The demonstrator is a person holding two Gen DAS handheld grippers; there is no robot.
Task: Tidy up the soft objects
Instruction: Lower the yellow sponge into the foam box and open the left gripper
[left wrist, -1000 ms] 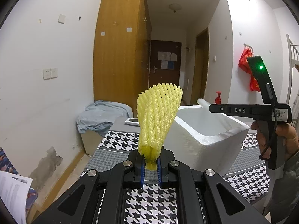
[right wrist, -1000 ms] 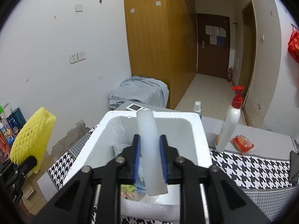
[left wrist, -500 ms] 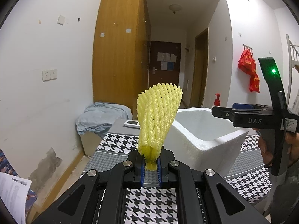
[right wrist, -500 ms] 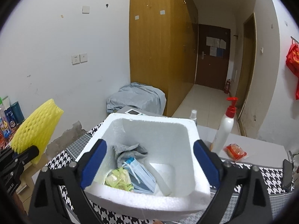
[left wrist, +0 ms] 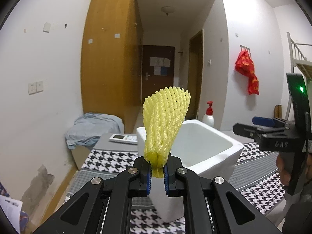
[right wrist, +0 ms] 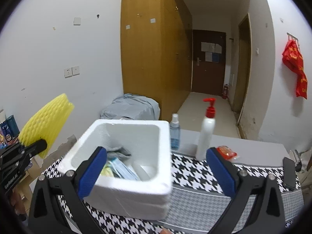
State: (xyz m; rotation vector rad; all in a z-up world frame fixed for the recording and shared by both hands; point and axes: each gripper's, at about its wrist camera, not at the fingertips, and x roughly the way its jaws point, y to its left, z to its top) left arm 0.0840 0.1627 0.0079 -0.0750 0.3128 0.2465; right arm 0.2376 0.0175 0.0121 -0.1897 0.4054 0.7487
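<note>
Foam box (right wrist: 124, 198) holds face masks (right wrist: 121, 170), grey cloth (right wrist: 119, 151), white tube (right wrist: 140, 172).

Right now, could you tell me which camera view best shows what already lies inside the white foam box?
The right wrist view: it looks down into the foam box, showing cloth and a mask. The left wrist view shows only its bare inner wall behind the yellow foam net.

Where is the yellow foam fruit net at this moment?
The yellow foam fruit net stands upright, pinched at its base in the left gripper, in front of the white foam box; in the right wrist view it shows at far left.
</note>
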